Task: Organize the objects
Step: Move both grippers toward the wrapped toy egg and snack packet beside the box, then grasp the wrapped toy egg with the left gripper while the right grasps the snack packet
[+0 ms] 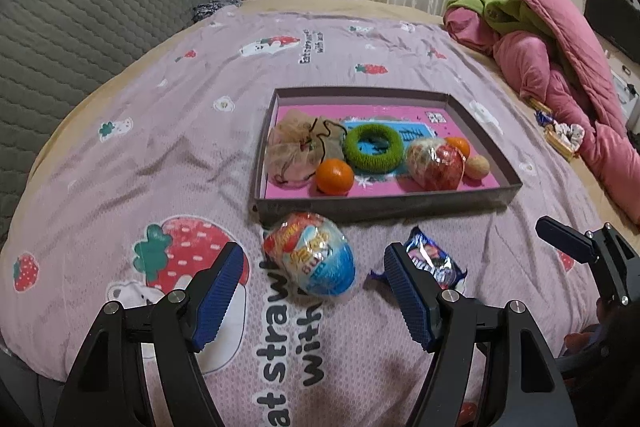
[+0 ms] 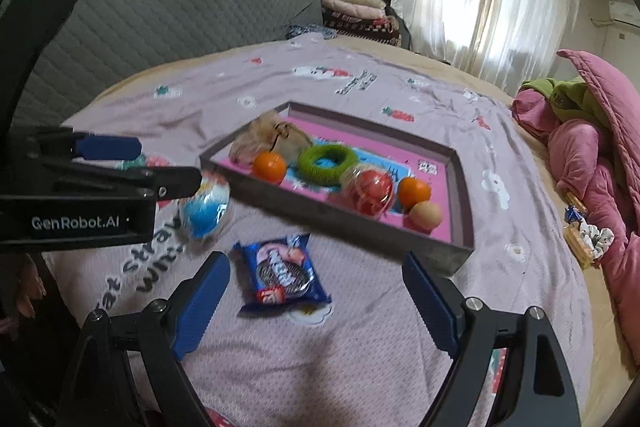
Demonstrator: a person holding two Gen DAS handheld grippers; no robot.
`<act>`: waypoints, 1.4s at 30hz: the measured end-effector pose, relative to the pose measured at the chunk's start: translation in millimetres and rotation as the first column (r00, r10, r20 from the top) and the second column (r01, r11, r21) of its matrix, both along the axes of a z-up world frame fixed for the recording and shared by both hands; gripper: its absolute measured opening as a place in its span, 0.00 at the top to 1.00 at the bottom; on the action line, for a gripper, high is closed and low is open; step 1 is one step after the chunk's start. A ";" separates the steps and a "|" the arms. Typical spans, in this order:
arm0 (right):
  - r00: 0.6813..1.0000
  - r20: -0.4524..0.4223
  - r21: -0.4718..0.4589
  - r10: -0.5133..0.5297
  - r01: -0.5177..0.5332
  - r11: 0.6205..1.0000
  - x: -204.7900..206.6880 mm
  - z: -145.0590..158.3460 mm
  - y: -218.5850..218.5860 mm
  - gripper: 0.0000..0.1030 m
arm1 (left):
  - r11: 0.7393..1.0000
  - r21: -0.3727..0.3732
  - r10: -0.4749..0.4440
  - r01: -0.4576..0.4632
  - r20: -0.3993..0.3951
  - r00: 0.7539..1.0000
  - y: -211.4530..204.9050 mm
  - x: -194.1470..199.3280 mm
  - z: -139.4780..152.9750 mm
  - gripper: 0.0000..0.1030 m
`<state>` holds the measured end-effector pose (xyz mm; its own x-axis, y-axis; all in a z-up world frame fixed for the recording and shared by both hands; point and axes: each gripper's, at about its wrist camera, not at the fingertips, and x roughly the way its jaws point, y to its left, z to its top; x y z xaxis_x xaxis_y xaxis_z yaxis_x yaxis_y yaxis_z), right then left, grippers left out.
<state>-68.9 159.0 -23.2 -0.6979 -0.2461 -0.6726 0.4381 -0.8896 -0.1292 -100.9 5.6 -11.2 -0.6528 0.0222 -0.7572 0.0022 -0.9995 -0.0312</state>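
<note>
Left wrist view: the left gripper hangs with jaws spread wide, gripping nothing, over a foil-wrapped egg on the bedsheet just before the tray. The right gripper is likewise released above a blue biscuit packet lying near the tray's front wall.

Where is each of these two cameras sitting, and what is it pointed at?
Left wrist view: on the left gripper, looking down past its open jaws at a foil-wrapped egg before the tray; the right gripper shows at right.
Right wrist view: on the right gripper, jaws open, aimed at a blue biscuit packet; the left gripper shows at left.
Shared: egg, packet, tray, bedsheet.
</note>
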 end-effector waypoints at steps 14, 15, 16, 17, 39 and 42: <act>0.998 0.059 0.032 0.034 -0.036 0.999 -9.7 -30.5 -8.8 0.15 | 0.999 0.023 0.021 -0.022 0.048 0.999 3.2 -16.6 -29.1 0.28; 0.997 0.062 0.032 0.039 -0.041 0.999 -11.0 -32.7 -9.3 0.15 | 0.999 0.025 0.022 -0.023 0.053 0.998 3.4 -19.4 -31.2 0.28; 0.997 0.067 0.039 0.041 -0.044 0.998 -12.6 -35.4 -10.0 0.15 | 0.999 0.027 0.022 -0.024 0.058 0.998 4.0 -22.1 -33.2 0.28; 0.997 0.070 0.045 0.045 -0.048 0.998 -14.3 -37.9 -11.0 0.15 | 0.999 0.031 0.022 -0.023 0.061 0.998 4.6 -24.7 -34.9 0.28; 0.983 0.176 0.028 0.054 -0.060 0.998 -58.6 -72.4 -27.3 0.29 | 0.995 0.038 0.089 -0.095 0.140 0.986 -7.9 -68.8 -79.1 0.28; 0.983 0.168 0.030 0.069 -0.075 0.997 -55.6 -73.0 -31.0 0.38 | 0.996 0.037 0.081 -0.087 0.134 0.988 -6.6 -69.6 -79.7 0.29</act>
